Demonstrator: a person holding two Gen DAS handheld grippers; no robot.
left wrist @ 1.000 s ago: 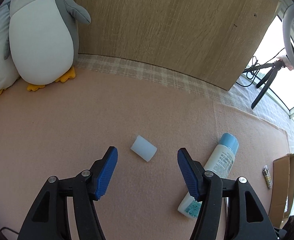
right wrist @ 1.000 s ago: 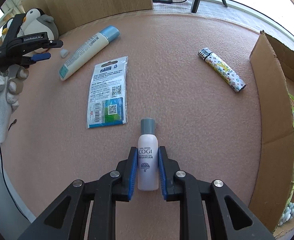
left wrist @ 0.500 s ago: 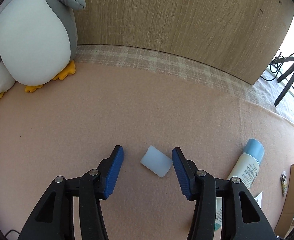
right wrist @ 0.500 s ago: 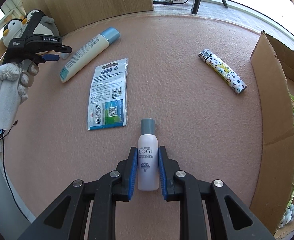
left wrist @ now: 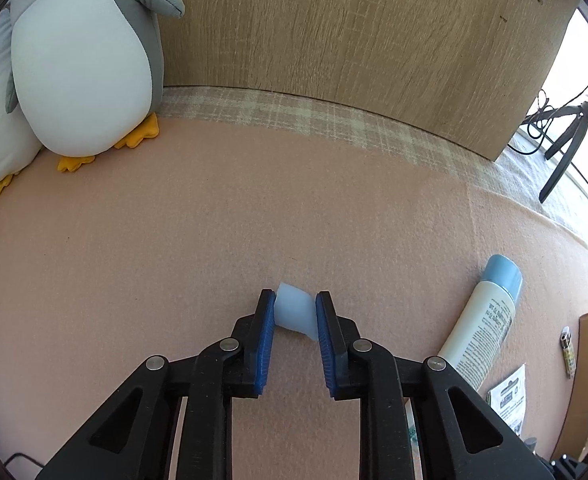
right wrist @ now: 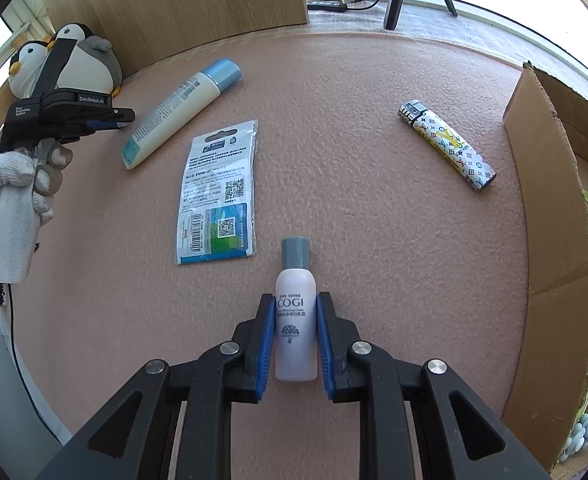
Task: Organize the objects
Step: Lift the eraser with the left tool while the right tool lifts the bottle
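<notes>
- Left gripper [left wrist: 295, 314] now pinched in on the small translucent cap [left wrist: 295, 312]; a second ago spread wide with the cap lying loose between the pads, half a second ago partly narrowed.
- Both blue pads [left wrist: 267, 320] touching the cap's sides; cap resting on the pink felt mat [left wrist: 173, 240], not visibly raised.
- Likely meaning for the task: grasp on the cap made, lift and carry toward the cardboard box [right wrist: 542, 208] probably next.
- Right gripper [right wrist: 296, 334] unchanged across the second: clamped on the white COGI bottle [right wrist: 296, 320], pads flat against its sides, grey cap end pointing forward, bottle lying on the mat.
- Not yet sorted, judging from the layout: blue-capped tube [right wrist: 181, 110], flat printed packet [right wrist: 217, 200], patterned lighter [right wrist: 448, 146], all on the mat and well apart from each other.
- Box at the mat's right edge, already holding some packaged goods.
- Plush penguins [left wrist: 85, 60] at the far left corner against the wooden panel [left wrist: 354, 40].
</notes>
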